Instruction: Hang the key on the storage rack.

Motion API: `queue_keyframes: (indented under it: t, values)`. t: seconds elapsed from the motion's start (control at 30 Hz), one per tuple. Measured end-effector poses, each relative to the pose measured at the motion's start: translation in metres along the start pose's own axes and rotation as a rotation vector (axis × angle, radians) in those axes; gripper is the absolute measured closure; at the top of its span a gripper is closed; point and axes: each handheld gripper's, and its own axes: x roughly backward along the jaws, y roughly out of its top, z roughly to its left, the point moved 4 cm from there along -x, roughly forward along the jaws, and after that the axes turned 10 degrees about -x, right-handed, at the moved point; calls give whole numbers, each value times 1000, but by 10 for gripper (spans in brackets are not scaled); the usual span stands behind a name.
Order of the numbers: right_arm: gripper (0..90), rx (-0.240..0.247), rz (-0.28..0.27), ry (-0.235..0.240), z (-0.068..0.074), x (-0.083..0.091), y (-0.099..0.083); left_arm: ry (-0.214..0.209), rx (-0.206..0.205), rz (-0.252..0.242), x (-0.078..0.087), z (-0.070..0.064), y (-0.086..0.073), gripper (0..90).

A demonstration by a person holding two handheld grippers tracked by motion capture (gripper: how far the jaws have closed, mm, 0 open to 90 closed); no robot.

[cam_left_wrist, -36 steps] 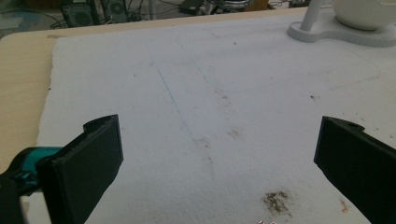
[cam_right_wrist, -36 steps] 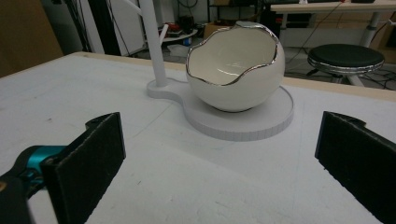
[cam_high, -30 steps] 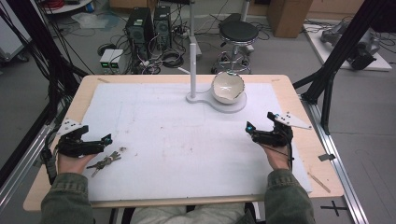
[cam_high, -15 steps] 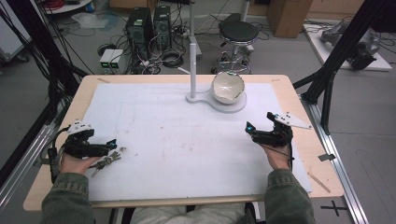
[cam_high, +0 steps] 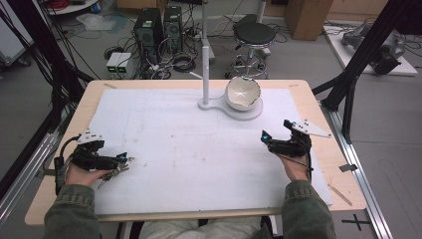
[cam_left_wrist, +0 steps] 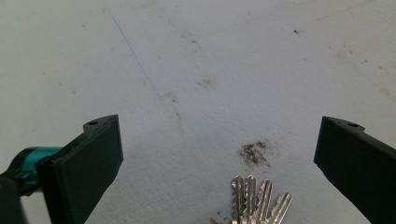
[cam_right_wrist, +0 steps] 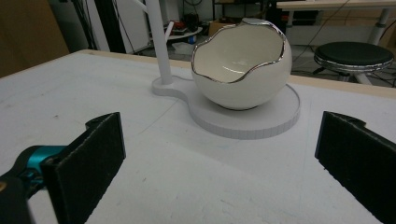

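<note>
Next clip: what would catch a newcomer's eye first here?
Probably the white egg-shaped bowl with its jagged silver rim, on a round stand at the table's far middle. Next, the bunch of keys lying on the white mat between the open fingers of the left gripper, near the left edge. The right gripper, also open, faces the bowl.

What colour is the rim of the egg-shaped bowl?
Silver, on the white egg-shaped ceramic bowl; clearest in the right gripper view.

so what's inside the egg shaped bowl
Nothing visible: the egg-shaped bowl shows a bare glossy cream inner wall through its jagged silver rim. Its very bottom is hidden by the front wall.
</note>
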Motion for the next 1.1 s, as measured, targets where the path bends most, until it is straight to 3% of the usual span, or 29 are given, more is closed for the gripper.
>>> queue_keyframes:
  t: [0.23, 0.6, 0.73, 0.9, 1.07, 1.1]
  values:
    - [6, 4, 3, 2, 0, -1, 0, -38, -27, 66, -4, -4, -3, 17]
    - [6, 7, 14, -6, 0, -1, -1, -35, -102, 188, -3, -4, -9, 17]
    - [6, 0, 17, -10, -1, -1, -2, -59, -99, 219, -4, -4, -13, 17]
    - [6, 1, 22, -7, -1, -2, -2, -97, -129, 287, -5, -6, -18, 37]
    - [6, 0, 21, -5, -1, -2, -2, -129, -139, 292, -5, -8, -18, 118]
    - [6, 1, 20, -7, -1, -3, -2, -139, -138, 293, -5, -9, -18, 184]
